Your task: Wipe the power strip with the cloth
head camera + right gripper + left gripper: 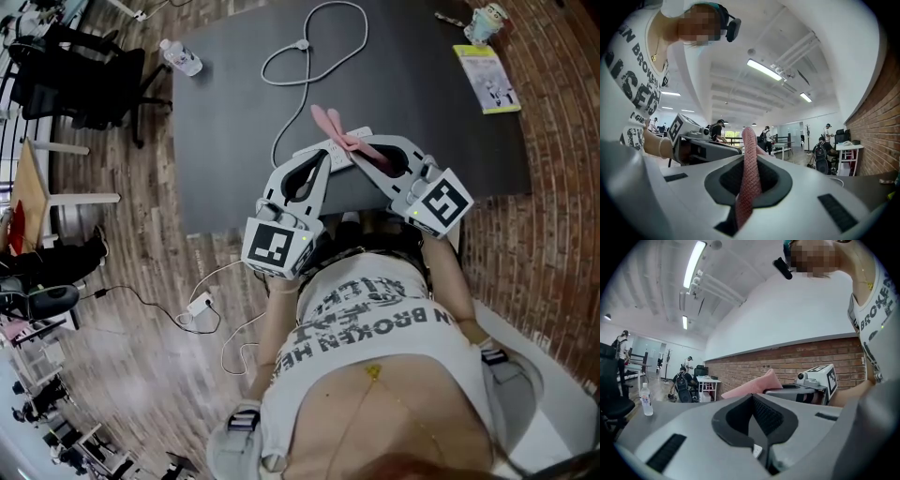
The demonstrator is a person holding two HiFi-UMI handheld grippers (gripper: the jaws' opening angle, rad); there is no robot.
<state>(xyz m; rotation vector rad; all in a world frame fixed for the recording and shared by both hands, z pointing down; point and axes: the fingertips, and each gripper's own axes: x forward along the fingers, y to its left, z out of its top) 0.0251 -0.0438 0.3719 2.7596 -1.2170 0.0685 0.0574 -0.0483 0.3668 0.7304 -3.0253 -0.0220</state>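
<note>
A white power strip (pixel 339 153) lies near the front edge of the black table (pixel 225 112), and its white cable (pixel 281 66) loops away toward the back. My left gripper (pixel 327 157) is shut with its tips down at the strip's near end. A sliver of white (pixel 757 451) shows low in the gap between its jaws (pixel 757 404). My right gripper (pixel 375 161) is shut on a pink cloth (pixel 339 134). The cloth lies over the strip and sticks out past the fingertips. In the right gripper view the cloth (pixel 749 178) runs up between the closed jaws (pixel 750 161).
A water bottle (pixel 180 58) lies at the table's back left. A yellow-green booklet (pixel 487 80) and a small cup (pixel 485 21) sit at the back right. Black office chairs (pixel 75 80) stand left of the table. A white adapter with a cord (pixel 199 305) lies on the wooden floor.
</note>
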